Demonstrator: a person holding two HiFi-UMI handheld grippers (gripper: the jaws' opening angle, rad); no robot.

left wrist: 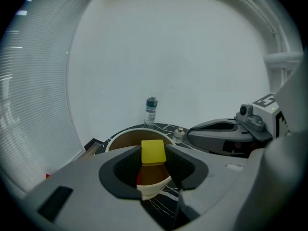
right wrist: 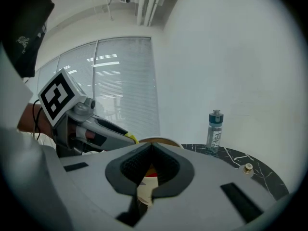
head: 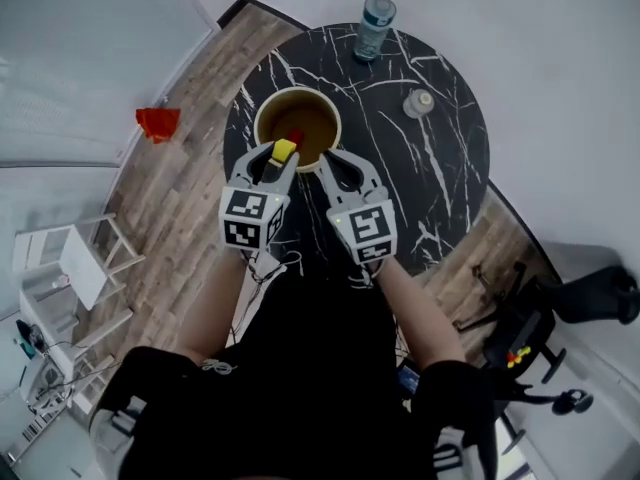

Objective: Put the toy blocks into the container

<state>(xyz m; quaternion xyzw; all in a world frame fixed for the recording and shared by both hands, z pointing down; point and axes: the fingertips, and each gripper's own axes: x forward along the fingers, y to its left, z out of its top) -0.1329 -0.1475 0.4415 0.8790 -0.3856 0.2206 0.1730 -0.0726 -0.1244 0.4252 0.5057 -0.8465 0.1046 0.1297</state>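
Observation:
A yellow block (head: 284, 150) (left wrist: 153, 151) is clamped between the tips of my left gripper (head: 281, 154) (left wrist: 154, 154), held at the near rim of the round cream container (head: 297, 125) (left wrist: 144, 146) (right wrist: 156, 141) with a brown inside. A red block (head: 295, 135) (right wrist: 151, 174) lies inside the container. My right gripper (head: 327, 160) (right wrist: 152, 150) hangs just right of the left one, beside the container's near right rim, shut with nothing between its fingers.
The container stands on a round black marble table (head: 440, 168). A water bottle (head: 374, 27) (left wrist: 151, 110) (right wrist: 214, 131) stands at the far edge and a small jar (head: 418, 102) (right wrist: 248, 168) to the right. A white chair (head: 70, 263) and a red object (head: 157, 122) are on the wooden floor at left.

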